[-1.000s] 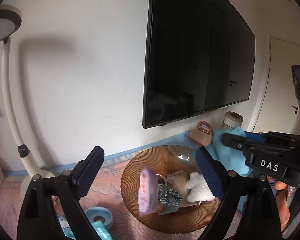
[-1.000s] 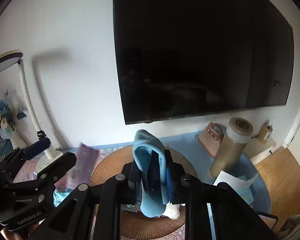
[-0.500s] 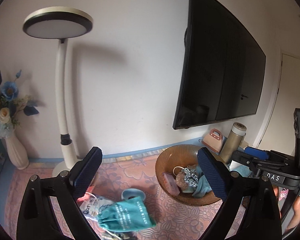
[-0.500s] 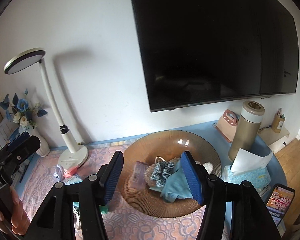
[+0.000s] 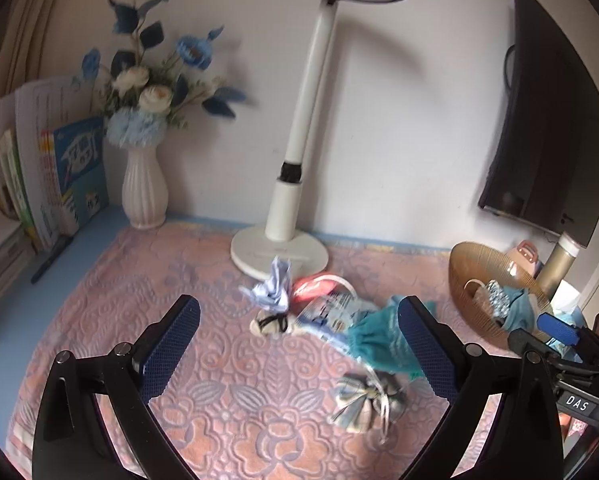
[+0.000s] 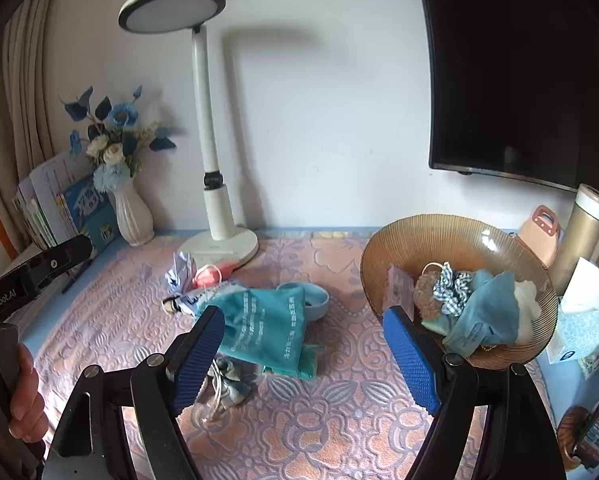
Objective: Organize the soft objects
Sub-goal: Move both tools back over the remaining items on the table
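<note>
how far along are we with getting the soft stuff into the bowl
Partly done. The amber bowl already holds a blue cloth and a checked scrunchie. Both tools are empty. Left on the mat: the teal pouch, a bow, a striped cloth.

- Right gripper: blue-padded jaws opening, nothing between the pads, poised above the pink embossed mat.
- Teal drawstring pouch: lies flat on the mat, beyond the left jaw.
- Amber ribbed bowl: right of the pouch, holding a light-blue cloth, a gingham scrunchie and a white fluffy item.
- White desk lamp: stands at the wall, beside a vase of blue flowers.
- Left gripper: at the frame's left edge, a hand on its handle.
</note>
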`<state>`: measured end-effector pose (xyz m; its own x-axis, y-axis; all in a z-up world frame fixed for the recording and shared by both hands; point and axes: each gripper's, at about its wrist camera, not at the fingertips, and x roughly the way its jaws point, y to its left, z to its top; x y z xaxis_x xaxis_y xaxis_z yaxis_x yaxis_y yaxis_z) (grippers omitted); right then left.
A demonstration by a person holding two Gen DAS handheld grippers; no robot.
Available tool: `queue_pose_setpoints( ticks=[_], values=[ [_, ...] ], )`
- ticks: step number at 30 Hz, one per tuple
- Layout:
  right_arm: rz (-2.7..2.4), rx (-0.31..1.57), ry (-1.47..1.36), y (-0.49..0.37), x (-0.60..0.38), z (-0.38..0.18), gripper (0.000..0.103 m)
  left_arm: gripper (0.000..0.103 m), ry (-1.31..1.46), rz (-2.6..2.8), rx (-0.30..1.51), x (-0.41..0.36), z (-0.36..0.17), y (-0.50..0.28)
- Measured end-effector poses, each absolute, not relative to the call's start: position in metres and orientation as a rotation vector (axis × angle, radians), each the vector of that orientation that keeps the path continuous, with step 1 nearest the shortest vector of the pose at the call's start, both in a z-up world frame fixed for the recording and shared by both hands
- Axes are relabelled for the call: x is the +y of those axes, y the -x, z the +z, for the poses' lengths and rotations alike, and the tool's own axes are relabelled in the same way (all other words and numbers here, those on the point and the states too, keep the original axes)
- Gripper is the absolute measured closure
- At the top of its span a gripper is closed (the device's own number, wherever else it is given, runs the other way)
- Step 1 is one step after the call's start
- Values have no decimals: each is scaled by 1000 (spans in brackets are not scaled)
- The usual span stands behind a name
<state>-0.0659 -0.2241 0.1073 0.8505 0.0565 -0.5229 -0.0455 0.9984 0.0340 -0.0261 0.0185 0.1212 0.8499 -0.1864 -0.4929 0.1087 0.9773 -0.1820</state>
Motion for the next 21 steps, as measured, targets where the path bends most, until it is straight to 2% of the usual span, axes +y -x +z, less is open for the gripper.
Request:
queue_pose_setpoints(
  ticks=[4,7,11,13,16,21],
  values=[
    [65,619,10,51,-222,65,23,4,259,-130,688,45,52,15],
    [75,647,-10,43,-227,41,23,4,299,-104,738,55,22,11],
    [46,707,-12,37,-230,17,23,4,338,-135,717,60,20,15],
    [39,670,9,43,-227,20,22,4,331,-125,725,59,19,16],
    [39,648,72,48,-216,20,15,4,316,-128,731,55,19,14],
    [35,613,185,55,-196,19,14,4,308,-106,727,55,19,13]
  ],
)
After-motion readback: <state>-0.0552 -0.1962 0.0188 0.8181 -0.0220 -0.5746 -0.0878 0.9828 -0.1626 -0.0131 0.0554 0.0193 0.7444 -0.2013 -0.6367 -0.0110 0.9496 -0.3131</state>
